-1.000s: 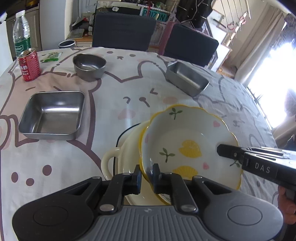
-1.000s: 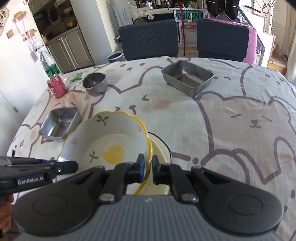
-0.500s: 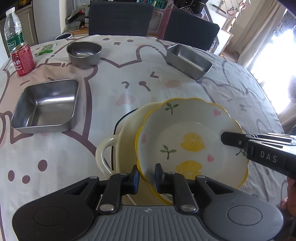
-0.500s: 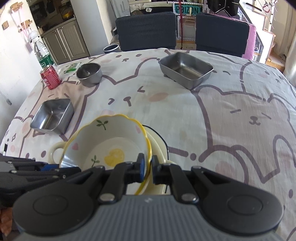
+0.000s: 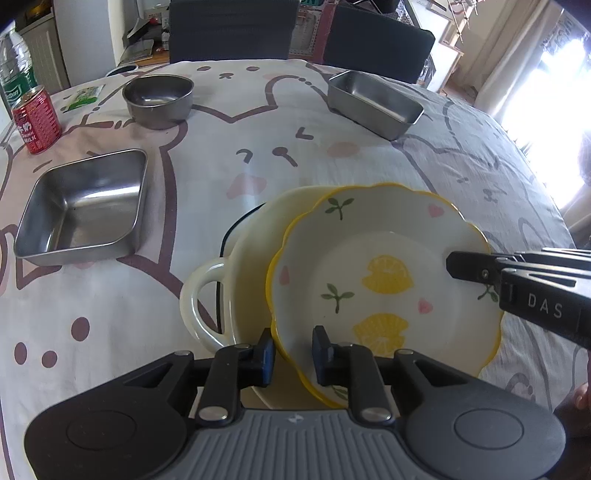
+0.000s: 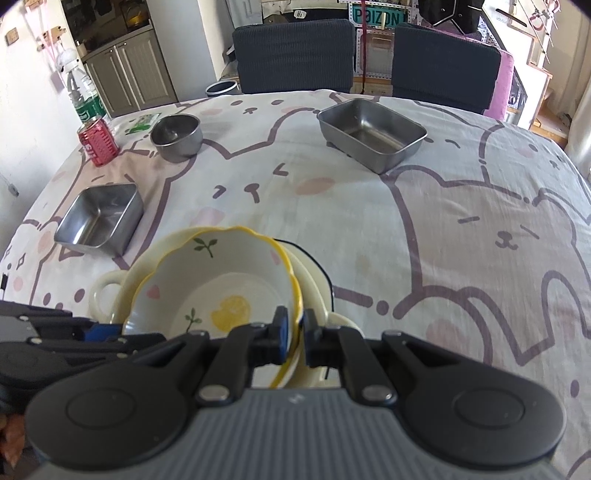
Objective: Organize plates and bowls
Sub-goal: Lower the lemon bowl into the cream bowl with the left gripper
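Note:
A white bowl (image 5: 384, 273) with lemon prints and a scalloped yellow rim rests tilted inside a cream two-handled dish (image 5: 251, 266) on the bear-print tablecloth. My left gripper (image 5: 293, 354) straddles the bowl's near-left rim. Its jaws are opening and a gap shows between the pads and the rim. In the right wrist view the bowl (image 6: 221, 288) sits in the cream dish (image 6: 147, 269), and my right gripper (image 6: 296, 334) is shut on its right rim. The right gripper's finger (image 5: 517, 280) reaches over the bowl from the right in the left wrist view.
A square steel tray (image 5: 81, 206) lies to the left. A round steel bowl (image 5: 159, 99) and a rectangular steel pan (image 5: 373, 103) stand farther back. A red can (image 5: 37, 122) and a water bottle (image 5: 14, 62) are at the far left. Two dark chairs (image 5: 232, 29) stand behind the table.
The lemon bowl has come down into the cream dish. The left jaws have widened off the rim they pinched. The right gripper still pinches the bowl.

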A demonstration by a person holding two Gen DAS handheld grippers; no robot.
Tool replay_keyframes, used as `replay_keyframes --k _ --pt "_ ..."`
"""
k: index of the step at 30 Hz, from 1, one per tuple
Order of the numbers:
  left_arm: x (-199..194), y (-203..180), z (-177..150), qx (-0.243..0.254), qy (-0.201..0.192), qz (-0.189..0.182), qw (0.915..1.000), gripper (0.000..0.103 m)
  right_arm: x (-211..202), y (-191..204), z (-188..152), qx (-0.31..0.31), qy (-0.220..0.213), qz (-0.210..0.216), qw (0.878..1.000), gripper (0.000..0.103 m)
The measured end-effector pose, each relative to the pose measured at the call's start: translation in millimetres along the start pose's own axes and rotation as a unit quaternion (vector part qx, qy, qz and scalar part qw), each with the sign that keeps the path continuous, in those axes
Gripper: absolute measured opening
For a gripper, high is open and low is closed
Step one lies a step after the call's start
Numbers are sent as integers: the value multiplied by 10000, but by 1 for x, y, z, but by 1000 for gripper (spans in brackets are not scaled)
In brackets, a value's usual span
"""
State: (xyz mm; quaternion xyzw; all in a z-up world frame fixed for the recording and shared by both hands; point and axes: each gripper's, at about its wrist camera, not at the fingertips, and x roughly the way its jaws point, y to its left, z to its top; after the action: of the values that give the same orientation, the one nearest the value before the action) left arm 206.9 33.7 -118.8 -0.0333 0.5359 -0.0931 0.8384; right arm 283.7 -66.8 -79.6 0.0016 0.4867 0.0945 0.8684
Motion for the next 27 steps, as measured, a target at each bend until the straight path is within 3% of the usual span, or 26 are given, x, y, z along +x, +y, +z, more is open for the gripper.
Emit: replay_keyframes --k 20,27 --pt "3 -6 1 279 38 82 9996 23 5 -1 0 -135 145 -97 9998 8" --pt "0 -5 1 272 78 94 9996 26 10 -7 -2 -38 305 70 9995 8"
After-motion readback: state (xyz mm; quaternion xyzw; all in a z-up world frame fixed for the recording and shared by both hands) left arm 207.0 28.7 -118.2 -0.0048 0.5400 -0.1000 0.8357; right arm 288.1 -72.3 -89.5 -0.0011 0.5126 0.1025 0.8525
